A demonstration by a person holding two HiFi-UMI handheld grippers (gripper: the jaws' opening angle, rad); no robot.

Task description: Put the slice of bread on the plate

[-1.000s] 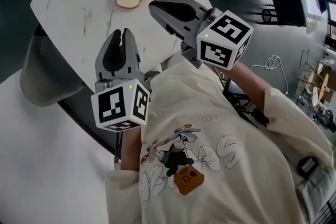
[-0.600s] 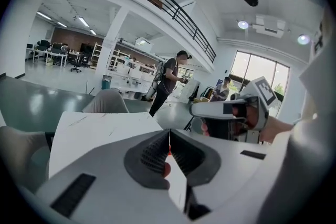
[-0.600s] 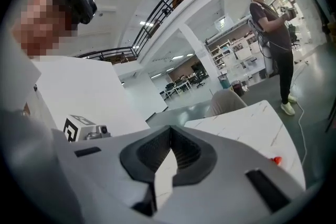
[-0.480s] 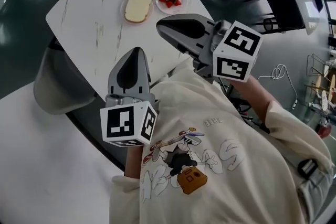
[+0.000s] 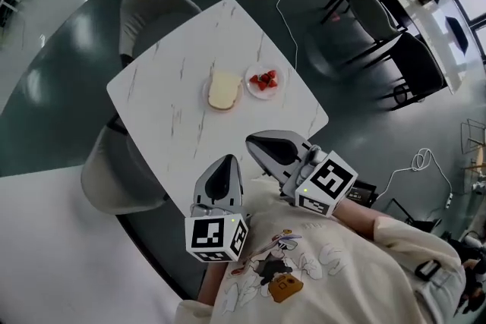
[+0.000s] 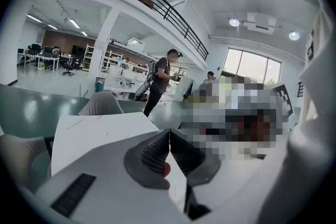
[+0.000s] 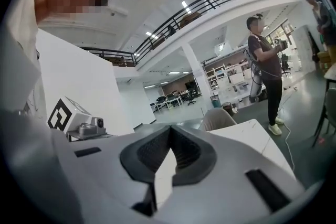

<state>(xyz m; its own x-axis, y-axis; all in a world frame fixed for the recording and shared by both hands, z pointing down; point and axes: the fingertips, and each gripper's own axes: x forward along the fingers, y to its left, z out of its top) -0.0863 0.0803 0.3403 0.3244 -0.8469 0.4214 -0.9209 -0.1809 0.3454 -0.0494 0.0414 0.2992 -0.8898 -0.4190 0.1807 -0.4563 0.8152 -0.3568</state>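
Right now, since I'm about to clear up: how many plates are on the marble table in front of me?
2. The bread plate sits under the slice of bread. The strawberry plate is just right of it and holds strawberries. None looks hidden.

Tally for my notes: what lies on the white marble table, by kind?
Pale slice of bread: 1
Round white plates: 2, the bread's plate and the strawberry plate
Heap of cut red strawberries: 1
Total: 4
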